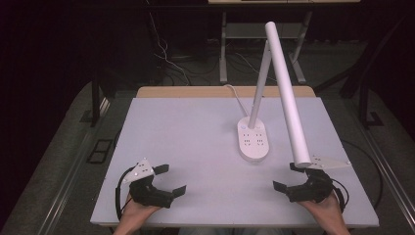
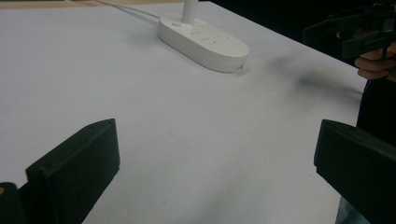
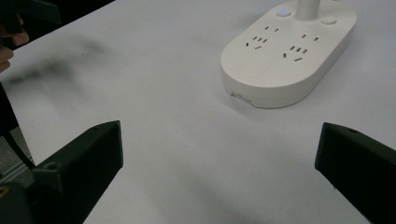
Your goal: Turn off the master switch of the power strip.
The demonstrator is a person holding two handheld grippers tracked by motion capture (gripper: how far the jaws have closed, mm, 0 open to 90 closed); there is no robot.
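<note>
A white desk lamp stands on the pale table (image 1: 186, 142). Its oval base (image 1: 253, 139) carries sockets and buttons, its stem leans up and back, and its long white tube head (image 1: 288, 98) slopes down toward the right front. My left gripper (image 1: 171, 180) rests near the table's front left, open, with nothing between its jaws. At the front right my right gripper (image 1: 288, 177) is open too, just below the tip of the lamp head. The lamp base (image 2: 203, 41) lies far ahead in the left gripper view, and nearer (image 3: 287, 53) in the right gripper view.
A white cord (image 1: 237, 96) runs from the lamp base over the table's back edge. Behind the table stand a desk frame (image 1: 264, 44) and loose cables on a dark floor. The other hand's gripper (image 2: 362, 32) appears at the right in the left gripper view.
</note>
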